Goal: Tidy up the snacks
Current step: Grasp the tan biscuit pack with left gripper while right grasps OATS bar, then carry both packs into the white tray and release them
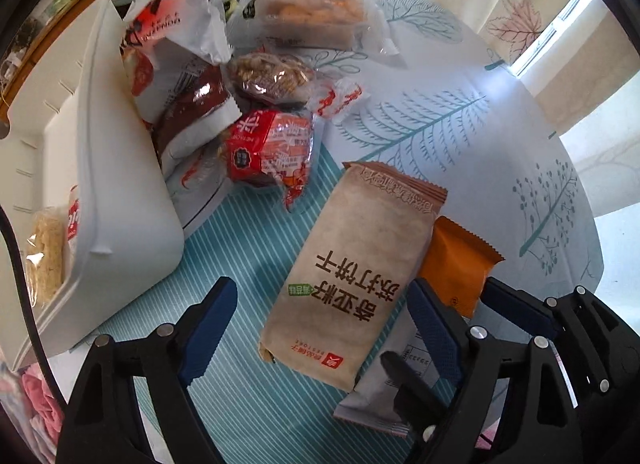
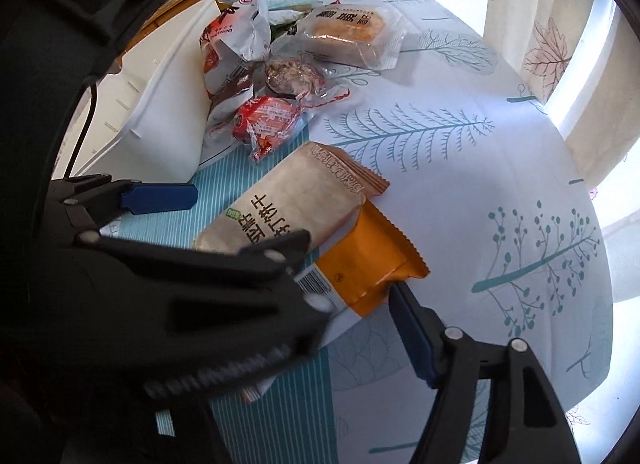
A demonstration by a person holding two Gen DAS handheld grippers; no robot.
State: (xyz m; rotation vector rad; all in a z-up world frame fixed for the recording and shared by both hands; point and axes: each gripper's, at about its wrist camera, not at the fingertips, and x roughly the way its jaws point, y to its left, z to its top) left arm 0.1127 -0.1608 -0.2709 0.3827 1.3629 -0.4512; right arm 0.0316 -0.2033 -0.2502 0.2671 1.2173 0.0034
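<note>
The beige cracker packet (image 1: 352,276) lies flat on the worktop (image 1: 460,136) between the left tool's (image 1: 320,324) spread fingers. Close squarely across its middle, then lift toward the white bin (image 1: 120,192). The right tool (image 2: 348,288) is open beside the orange packet (image 2: 372,264).

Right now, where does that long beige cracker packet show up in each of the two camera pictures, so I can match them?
Left wrist view: the beige cracker packet lies low in the middle, between the left gripper fingers, on the striped mat.
Right wrist view: the same packet sits centre-left, partly hidden behind the other gripper.
Shared landmark: the orange packet lying against it, partly under it.
</note>
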